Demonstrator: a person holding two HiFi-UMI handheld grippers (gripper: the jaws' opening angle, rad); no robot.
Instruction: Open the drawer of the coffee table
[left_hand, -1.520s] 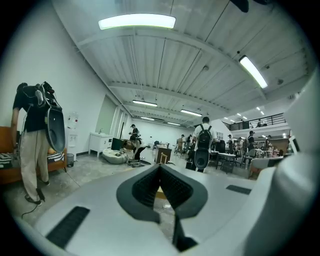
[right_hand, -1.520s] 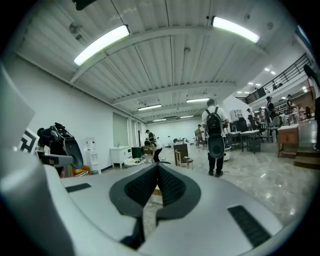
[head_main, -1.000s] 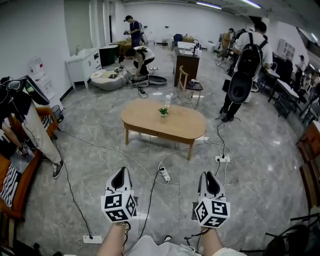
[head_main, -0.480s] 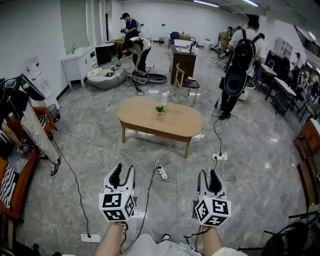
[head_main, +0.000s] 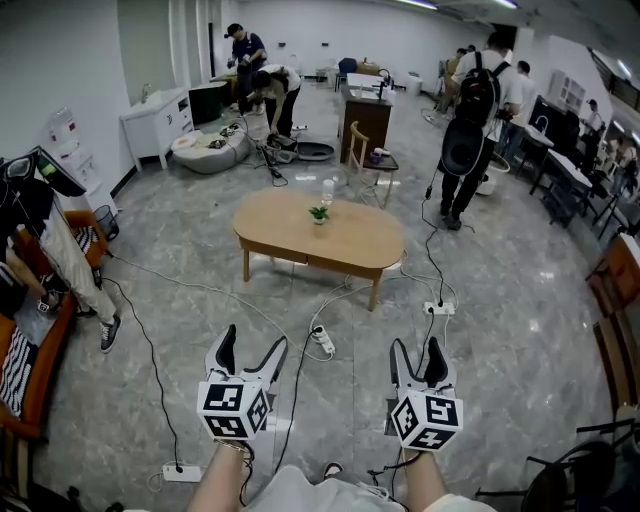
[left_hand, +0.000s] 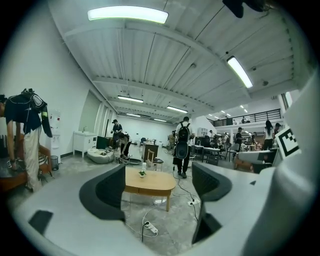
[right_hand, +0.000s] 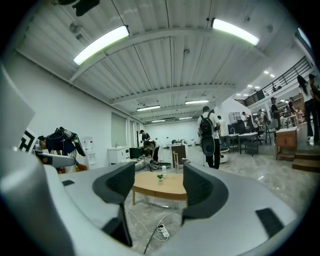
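An oval wooden coffee table (head_main: 350, 245) stands on the marble floor a few steps ahead, and its drawer front (head_main: 301, 260) under the top looks closed. My left gripper (head_main: 252, 344) and right gripper (head_main: 416, 351) are held low in front of me, side by side, pointing toward the table and far from it. Both sets of jaws are opening, with nothing between them. In the left gripper view the table (left_hand: 156, 183) shows between the fingers (left_hand: 106, 191). The right gripper view also frames the table (right_hand: 167, 185) between its fingers (right_hand: 199, 188).
A small potted plant (head_main: 318, 214) and a bottle (head_main: 328, 192) stand on the tabletop. Cables and power strips (head_main: 322, 343) (head_main: 437, 308) lie on the floor between me and the table. A person with a backpack (head_main: 468, 120) stands beyond it, a chair (head_main: 366, 160) behind it.
Both grippers' jaws have spread from shut to open, the left wider. The table sits slightly higher in the head view, and the person with the backpack has stepped farther away.
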